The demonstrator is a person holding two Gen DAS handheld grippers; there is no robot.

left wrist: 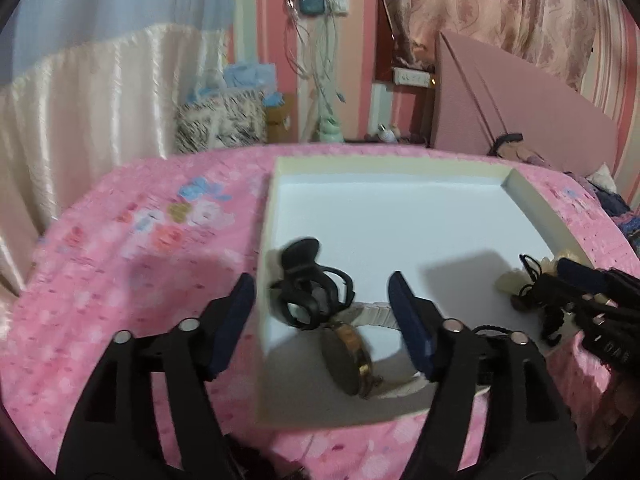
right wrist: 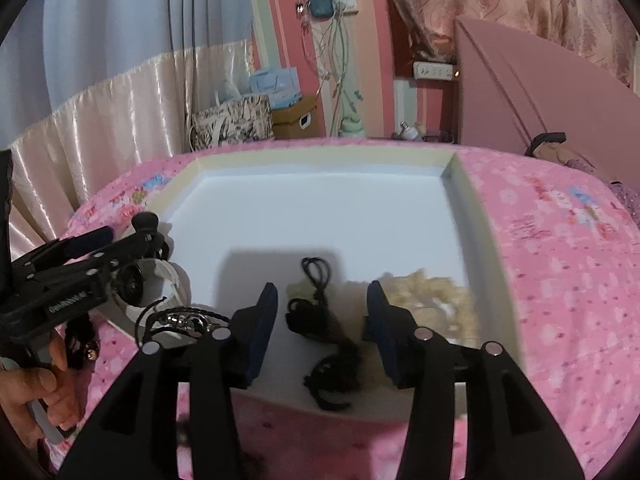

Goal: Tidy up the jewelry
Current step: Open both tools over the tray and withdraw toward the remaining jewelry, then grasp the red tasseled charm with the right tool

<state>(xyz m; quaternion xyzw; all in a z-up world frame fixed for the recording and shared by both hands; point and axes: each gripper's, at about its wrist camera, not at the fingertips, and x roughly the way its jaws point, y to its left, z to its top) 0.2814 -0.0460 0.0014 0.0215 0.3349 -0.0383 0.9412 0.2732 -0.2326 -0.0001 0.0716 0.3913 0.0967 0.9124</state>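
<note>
On the pink bedspread [left wrist: 120,264] your left gripper [left wrist: 322,324] stands apart and empty; the watch [left wrist: 352,344] and black hair claw [left wrist: 308,292] lie just ahead in the white tray [left wrist: 400,216].

From the right, your right gripper [right wrist: 322,332] is apart, straddling the black cord necklace [right wrist: 320,320], running lengthwise between its fingers.

A home bedroom: pink floral bedspread [left wrist: 120,272], curtains [left wrist: 500,12], striped wallpaper [right wrist: 280,20].
</note>
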